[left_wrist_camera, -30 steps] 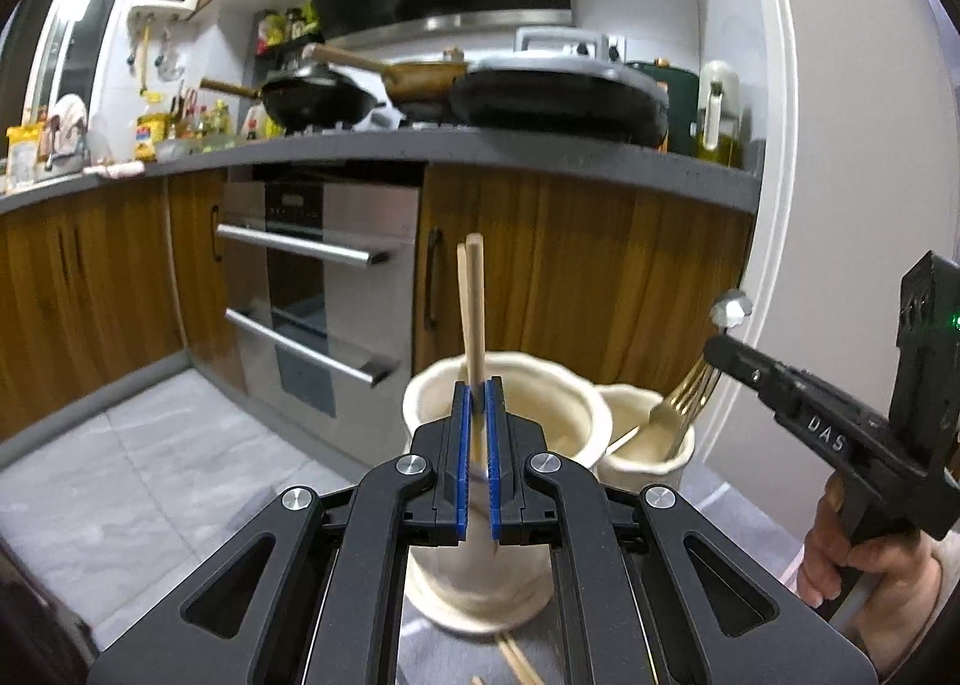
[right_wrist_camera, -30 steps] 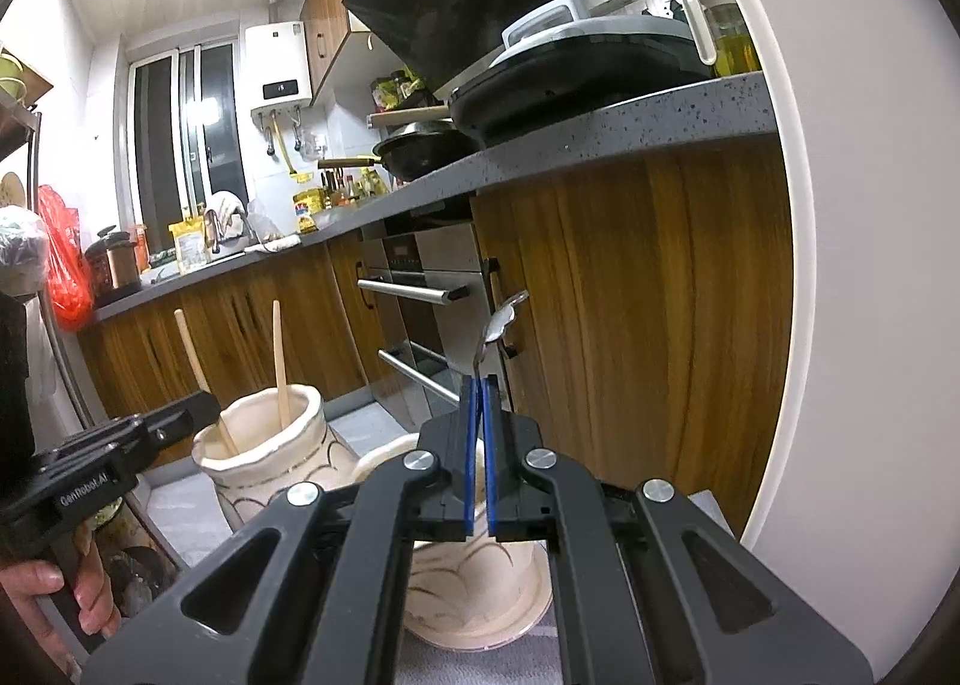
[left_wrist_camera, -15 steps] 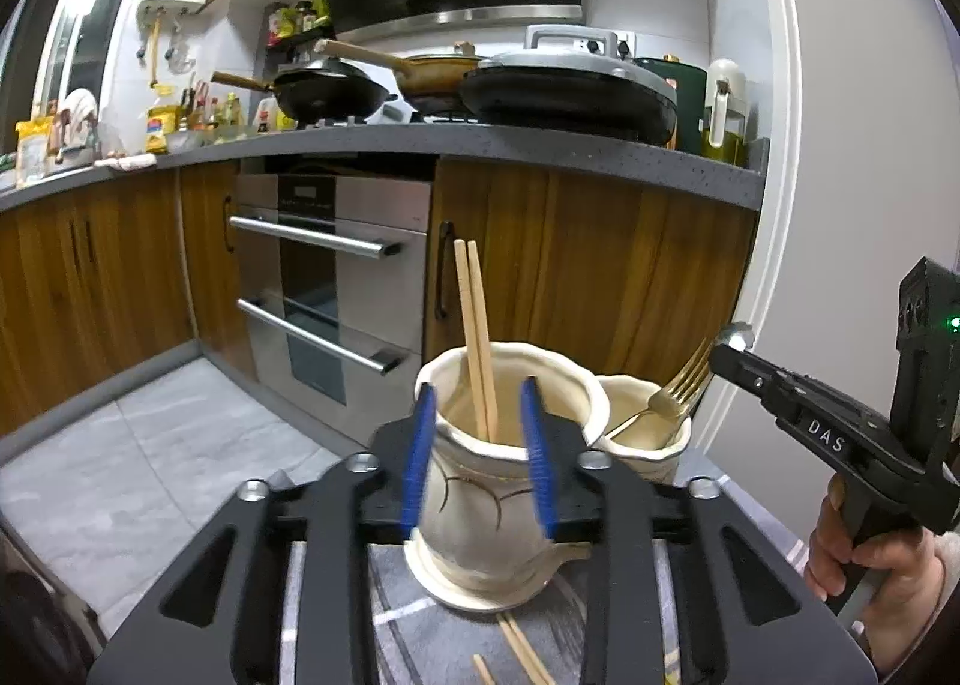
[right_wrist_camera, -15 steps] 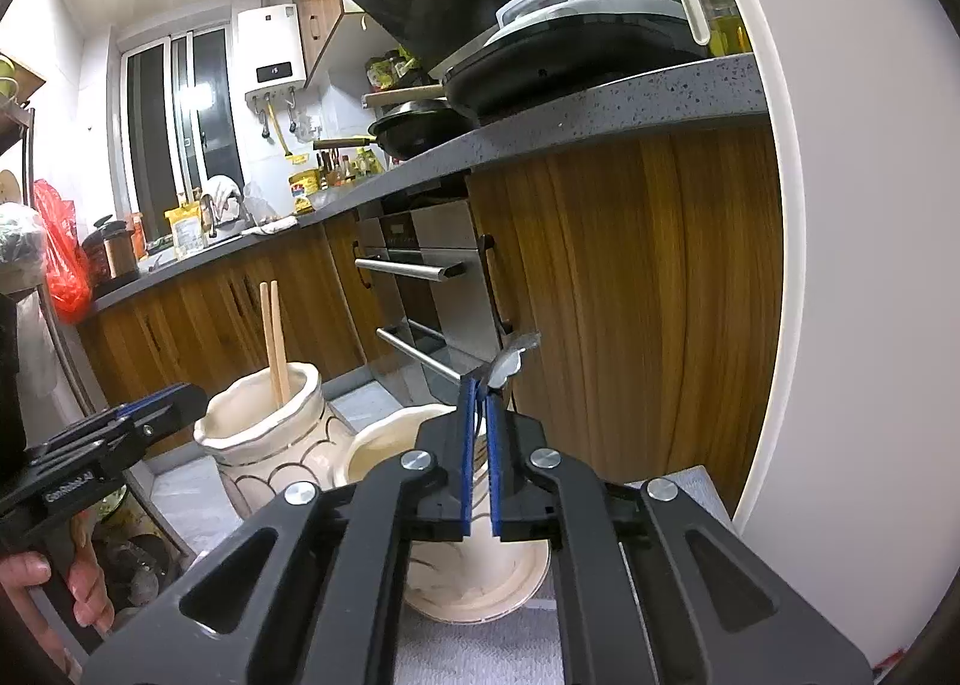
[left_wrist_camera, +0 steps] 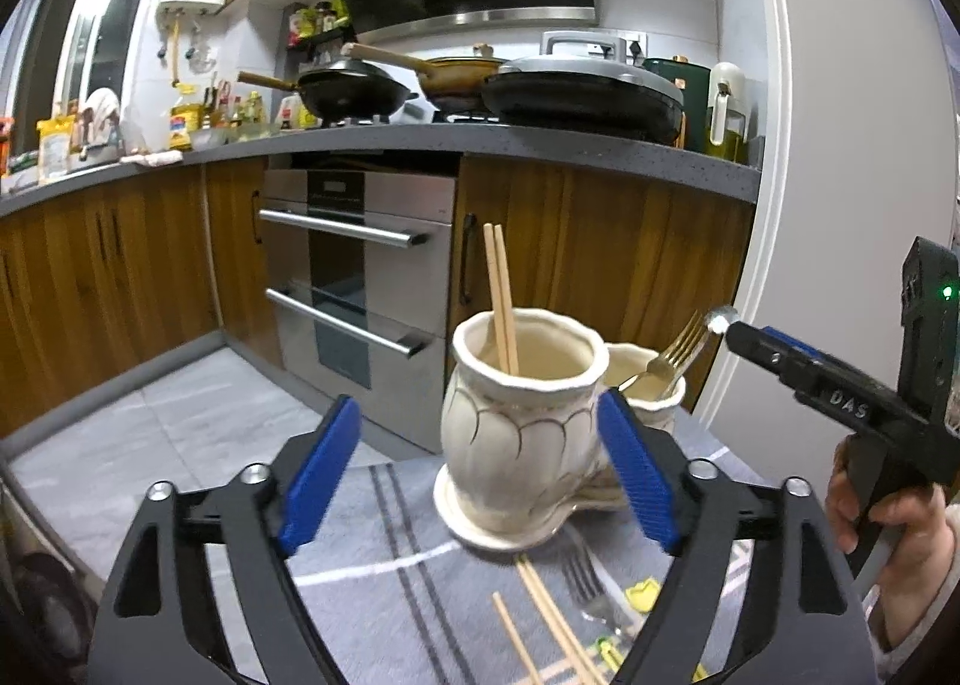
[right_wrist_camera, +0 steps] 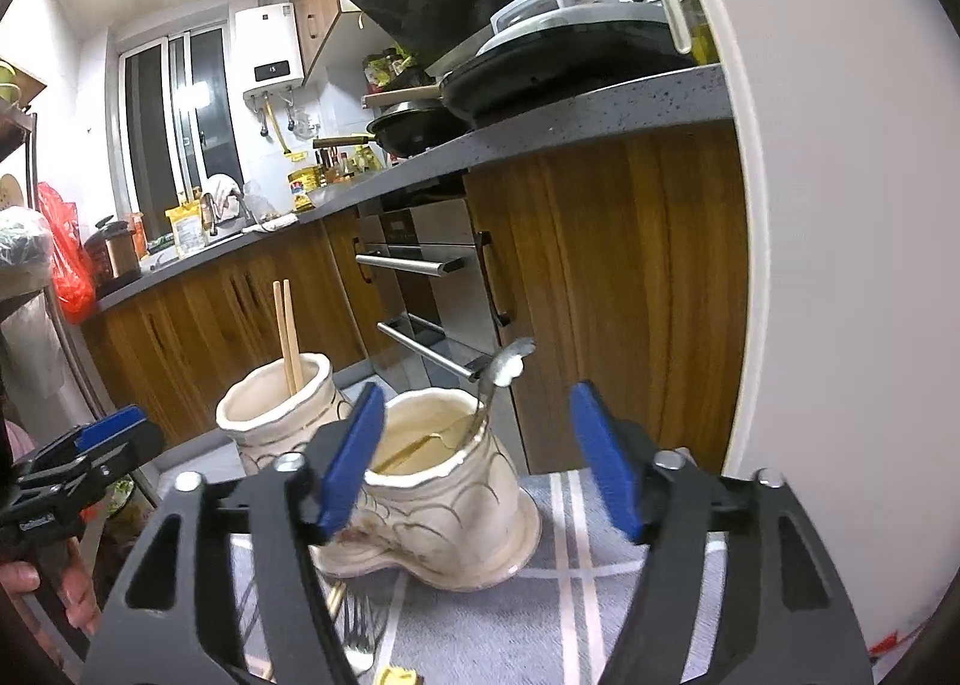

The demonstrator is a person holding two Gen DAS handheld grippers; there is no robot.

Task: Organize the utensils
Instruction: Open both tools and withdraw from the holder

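Note:
Two joined cream ceramic holders stand on a grey striped cloth. The left holder (left_wrist_camera: 522, 421) (right_wrist_camera: 273, 412) has a pair of wooden chopsticks (left_wrist_camera: 501, 298) (right_wrist_camera: 287, 334) standing in it. The right holder (left_wrist_camera: 645, 388) (right_wrist_camera: 447, 496) has a gold fork (left_wrist_camera: 675, 346) and a silver utensil handle (right_wrist_camera: 501, 379) in it. My left gripper (left_wrist_camera: 480, 472) is open and empty, just short of the left holder. My right gripper (right_wrist_camera: 477, 457) is open and empty, its jaws either side of the right holder. More chopsticks (left_wrist_camera: 549, 619) and a fork (left_wrist_camera: 585, 583) lie on the cloth.
Small yellow bits (left_wrist_camera: 642, 586) lie on the cloth (left_wrist_camera: 384, 559) near the loose fork. Behind stand wooden cabinets, a steel oven (left_wrist_camera: 360, 289) and a grey counter with pans. A white wall (right_wrist_camera: 840, 265) is close on the right.
Both grippers opened: the left let go of the chopsticks, now standing in the left holder, and the right let go of the silver utensil in the right holder. Both drew back.

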